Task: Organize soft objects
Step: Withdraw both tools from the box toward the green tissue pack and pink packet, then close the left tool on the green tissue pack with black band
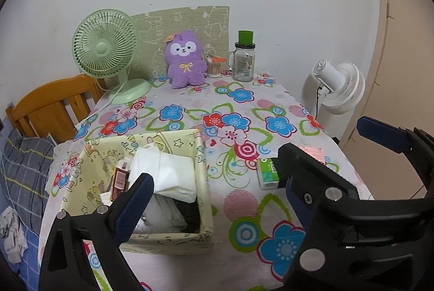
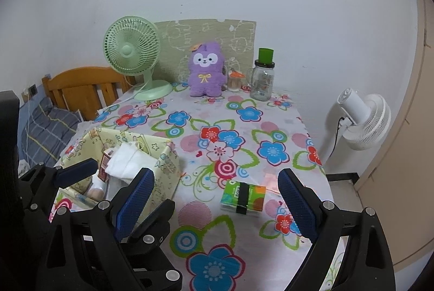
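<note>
Both grippers hover over the near edge of the floral-clothed surface (image 2: 244, 128), fingers wide and empty: the left gripper (image 1: 219, 190) above the fabric basket (image 1: 202, 182) at the near left corner, the right gripper (image 2: 217, 188) facing a tissue pack (image 2: 241, 195). The purple plush (image 2: 206, 73) sits at the far edge between a green fan (image 2: 130, 52) and a glass jar (image 2: 261, 79).
</note>
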`<state>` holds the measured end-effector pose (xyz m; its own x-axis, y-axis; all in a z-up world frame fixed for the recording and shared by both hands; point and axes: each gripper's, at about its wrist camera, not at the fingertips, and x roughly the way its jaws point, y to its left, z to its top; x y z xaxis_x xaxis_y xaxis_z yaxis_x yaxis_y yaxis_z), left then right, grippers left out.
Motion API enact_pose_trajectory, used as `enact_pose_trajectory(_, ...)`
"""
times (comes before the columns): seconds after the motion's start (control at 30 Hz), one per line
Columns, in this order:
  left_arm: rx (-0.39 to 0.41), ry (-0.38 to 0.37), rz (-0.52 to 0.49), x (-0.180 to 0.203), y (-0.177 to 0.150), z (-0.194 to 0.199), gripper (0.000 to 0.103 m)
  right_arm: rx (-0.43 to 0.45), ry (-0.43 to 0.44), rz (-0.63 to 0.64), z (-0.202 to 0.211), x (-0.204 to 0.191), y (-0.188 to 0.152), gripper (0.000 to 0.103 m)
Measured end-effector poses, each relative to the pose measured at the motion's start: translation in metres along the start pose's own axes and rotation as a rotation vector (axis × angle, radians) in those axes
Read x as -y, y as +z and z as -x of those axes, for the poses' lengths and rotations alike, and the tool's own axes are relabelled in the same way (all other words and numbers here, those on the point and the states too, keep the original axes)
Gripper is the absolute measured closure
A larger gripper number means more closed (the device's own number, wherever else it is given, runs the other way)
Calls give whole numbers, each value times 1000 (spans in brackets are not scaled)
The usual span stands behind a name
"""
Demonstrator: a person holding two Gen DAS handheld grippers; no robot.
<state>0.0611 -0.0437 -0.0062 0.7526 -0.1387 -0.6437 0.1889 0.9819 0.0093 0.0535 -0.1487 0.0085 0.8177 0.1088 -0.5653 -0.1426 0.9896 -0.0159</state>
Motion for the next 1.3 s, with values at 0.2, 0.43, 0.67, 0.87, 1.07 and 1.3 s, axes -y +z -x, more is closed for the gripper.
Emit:
enact_pose_trajectory(0.2,-4,0,-2,14,3,-7,4,3,-1,-11,0,13,-3,9)
enact_pose_trajectory(0.43,-1,-10,-9,27,3,-13,4,-2,-2,-29,-5,28,-7,9)
enact_pose_trajectory(0.67,-11,-22,-18,41,2,-23,4,-13,-15,-50,-12,48,-14,9)
enact_pose_trajectory(0.87,-27,-40,-24,53,-1,-32,4,-24,-18,-67,-17,63,-20,9)
enact_pose_trajectory(1.07,-46,-62,-33,65,-2,-45,4,-33,-10,-93,-24,76,-26,9)
enact_pose_trajectory(1.3,-86,-71,-42,76,-4,-64,4,-57,-9,-118,-37,90,-35,9)
